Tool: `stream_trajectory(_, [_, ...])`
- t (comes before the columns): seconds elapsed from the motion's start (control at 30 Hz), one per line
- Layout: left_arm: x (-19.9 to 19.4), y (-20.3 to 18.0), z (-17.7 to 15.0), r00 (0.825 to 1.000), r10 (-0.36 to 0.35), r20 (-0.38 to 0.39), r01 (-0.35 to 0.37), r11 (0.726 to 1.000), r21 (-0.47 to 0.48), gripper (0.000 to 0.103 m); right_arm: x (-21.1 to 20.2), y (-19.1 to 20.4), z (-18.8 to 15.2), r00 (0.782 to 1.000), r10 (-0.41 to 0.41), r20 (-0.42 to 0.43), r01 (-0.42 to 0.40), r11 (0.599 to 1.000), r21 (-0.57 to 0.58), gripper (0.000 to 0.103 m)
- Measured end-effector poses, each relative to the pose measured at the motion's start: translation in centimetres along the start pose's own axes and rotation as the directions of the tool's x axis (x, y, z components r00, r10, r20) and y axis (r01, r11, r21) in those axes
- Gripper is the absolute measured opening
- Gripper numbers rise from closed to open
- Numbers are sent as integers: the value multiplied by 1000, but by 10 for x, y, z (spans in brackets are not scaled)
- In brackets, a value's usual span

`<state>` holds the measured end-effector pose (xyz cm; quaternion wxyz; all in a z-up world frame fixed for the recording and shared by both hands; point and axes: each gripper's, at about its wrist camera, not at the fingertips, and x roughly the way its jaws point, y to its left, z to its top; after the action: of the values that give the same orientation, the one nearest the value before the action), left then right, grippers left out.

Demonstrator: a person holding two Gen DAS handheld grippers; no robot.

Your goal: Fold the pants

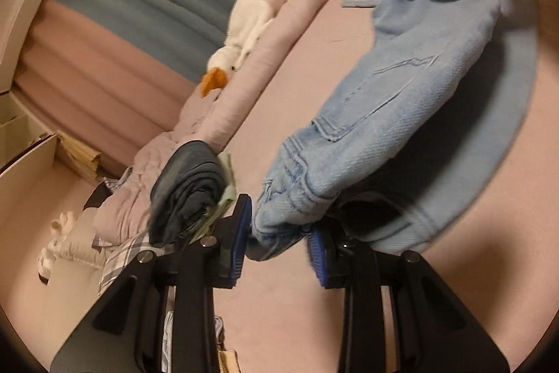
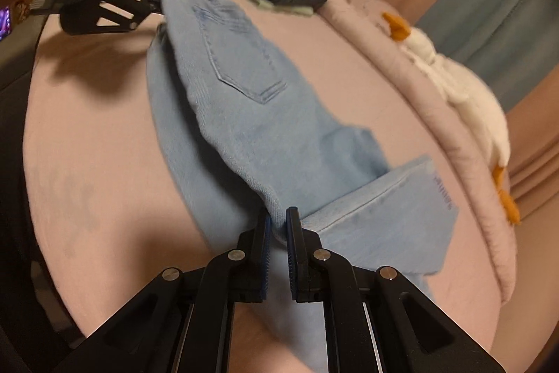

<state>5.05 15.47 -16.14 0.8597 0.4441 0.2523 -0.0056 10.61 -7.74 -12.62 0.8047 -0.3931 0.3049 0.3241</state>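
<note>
Jeans (image 2: 244, 114) lengthwise between both tongs

Pants (image 2: 251, 114): stretched across the bed (image 2: 91, 135), one end lifted between the left gripper (image 1: 279, 240) fingers, the other between the right gripper (image 2: 278, 250) fingers.
Folded clothes (image 1: 188, 191): lay on the bed just left of the left gripper.
Plush goose (image 1: 258, 6): lay along the rolled quilt (image 1: 265, 58), behind the pants.

Light-blue pants (image 2: 251, 114); pink sheet (image 2: 87, 128); white-orange goose (image 1: 258, 13).
</note>
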Motion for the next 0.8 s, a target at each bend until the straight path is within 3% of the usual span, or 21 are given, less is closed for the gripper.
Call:
stream_trajectory(0.07, [12,-5,-10,996,-78,-50,77,997,-16,33,-2,8,-3,1000,16,-6,-16,1000,10,8])
stream_trajectory(0.1, [14,-13,-14,995,-82,-54,83,997,5,33,3,16,-8,999,28,-25,-28,1000,9,8])
stream_trajectory(0.17, [12,-31,-23,999,-40,-34,42,996,74,33,17,30,-18,997,29,-65,-30,999,-17,8])
stream_trajectory(0.23, [10,-32,-22,999,-22,-25,24,996,84,37,20,40,-25,997,19,-76,-18,1000,11,11])
stream_trajectory(0.27, [10,-27,-21,999,-26,-35,28,997,65,45,21,40,-25,997,10,-72,-9,1000,25,11])
stream_trajectory(0.3, [8,-21,-21,999,-32,-44,34,999,38,65,18,39,-25,998,7,-70,-4,999,40,12])
stream_trajectory(0.33, [6,-12,-21,998,-33,-57,33,999,3,75,17,35,-24,997,14,-76,-9,998,57,17])
stream_trajectory(0.37, [2,2,-24,997,-30,-68,27,998,-49,92,13,32,-24,997,25,-76,-20,997,74,20])
stream_trajectory(0.4, [-2,9,-28,997,-30,-74,23,996,-83,99,5,26,-25,997,45,-70,-37,994,103,33])
stream_trajectory(0.43, [-6,19,-32,996,-24,-82,13,991,-130,99,-2,21,-27,996,62,-62,-53,990,131,47])
stream_trajectory(0.47, [-9,30,-38,994,-28,-103,8,982,-188,99,-11,14,-29,996,76,-43,-68,984,163,51])
stream_trajectory(0.53, [-17,47,-44,991,-64,-118,24,949,-315,97,-27,2,-32,994,105,19,-106,966,235,52])
stream_trajectory(0.6, [-24,62,-38,990,-107,-87,57,893,-446,95,-32,-11,-30,990,123,67,-138,939,316,52])
stream_trajectory(0.7, [-29,68,-11,981,-194,29,171,776,-607,92,-24,-21,-21,983,132,128,-174,890,421,49])
stream_trajectory(0.8, [-24,51,18,950,-276,145,300,679,-670,90,-3,-18,-13,980,141,140,-192,852,486,32])
